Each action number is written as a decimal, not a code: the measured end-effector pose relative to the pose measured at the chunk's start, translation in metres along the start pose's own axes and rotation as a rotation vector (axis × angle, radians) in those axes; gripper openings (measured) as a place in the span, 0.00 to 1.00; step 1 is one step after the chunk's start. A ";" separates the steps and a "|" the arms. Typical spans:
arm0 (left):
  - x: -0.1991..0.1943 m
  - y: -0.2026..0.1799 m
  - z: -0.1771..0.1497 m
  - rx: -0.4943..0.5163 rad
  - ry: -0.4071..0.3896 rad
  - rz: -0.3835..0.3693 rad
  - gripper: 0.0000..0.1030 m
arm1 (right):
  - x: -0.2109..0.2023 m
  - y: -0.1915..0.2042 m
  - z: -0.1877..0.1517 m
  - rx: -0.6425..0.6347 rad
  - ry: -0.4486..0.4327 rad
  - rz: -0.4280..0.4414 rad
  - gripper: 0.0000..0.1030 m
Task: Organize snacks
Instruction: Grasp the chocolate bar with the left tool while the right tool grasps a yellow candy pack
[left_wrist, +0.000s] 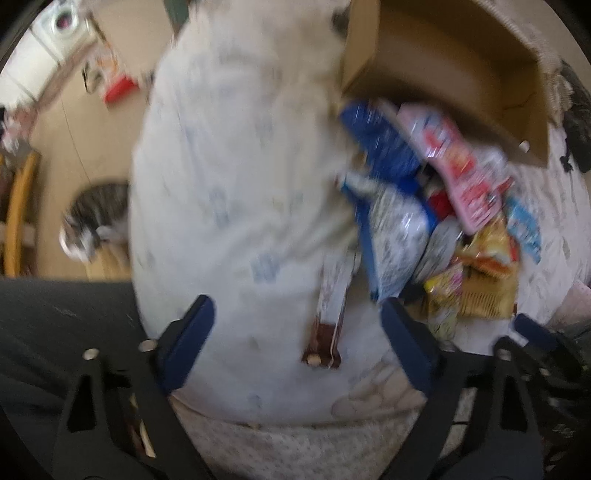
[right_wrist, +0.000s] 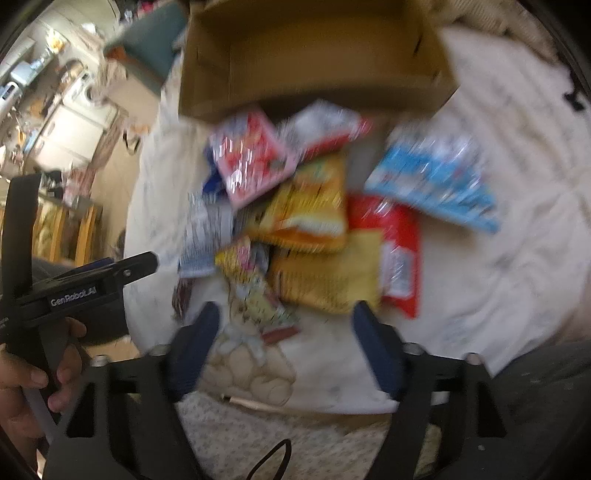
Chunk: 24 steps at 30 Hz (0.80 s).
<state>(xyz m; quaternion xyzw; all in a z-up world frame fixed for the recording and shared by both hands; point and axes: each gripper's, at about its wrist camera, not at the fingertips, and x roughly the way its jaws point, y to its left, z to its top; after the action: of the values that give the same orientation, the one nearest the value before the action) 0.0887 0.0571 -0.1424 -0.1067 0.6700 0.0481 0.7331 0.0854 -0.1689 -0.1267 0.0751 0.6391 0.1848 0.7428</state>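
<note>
— Fingers (left_wrist: 195, 332) of left gripper (left_wrist: 295, 328): spread apart, holding nothing, above pale cloth (left_wrist: 240, 166).
— And right gripper (right_wrist: 284, 328)?
— Also apart, empty, just before snack packets (right_wrist: 310, 206).
— Where heaped?
— On cloth, touching open cardboard box (right_wrist: 306, 55); all blurred.

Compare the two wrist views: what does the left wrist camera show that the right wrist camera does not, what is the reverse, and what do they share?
Only the left wrist view shows the striped cat curled on the floor and a long brown packet lying apart from the pile. Only the right wrist view shows the person's hand holding the left gripper, and the red packet. Both show the open cardboard box, the pink packet and the white cloth.
</note>
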 end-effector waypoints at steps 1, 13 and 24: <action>0.007 -0.001 -0.001 0.002 0.022 -0.006 0.77 | 0.009 0.002 0.000 0.005 0.027 -0.001 0.62; 0.039 -0.024 -0.017 0.073 0.098 0.039 0.39 | 0.056 0.035 0.007 -0.086 0.095 -0.096 0.33; -0.019 -0.020 -0.029 0.019 0.017 -0.030 0.14 | 0.003 0.008 -0.001 0.002 0.008 0.050 0.27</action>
<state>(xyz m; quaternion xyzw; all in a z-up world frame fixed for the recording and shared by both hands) 0.0633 0.0331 -0.1241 -0.1098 0.6750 0.0298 0.7290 0.0832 -0.1609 -0.1274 0.0910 0.6402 0.2032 0.7352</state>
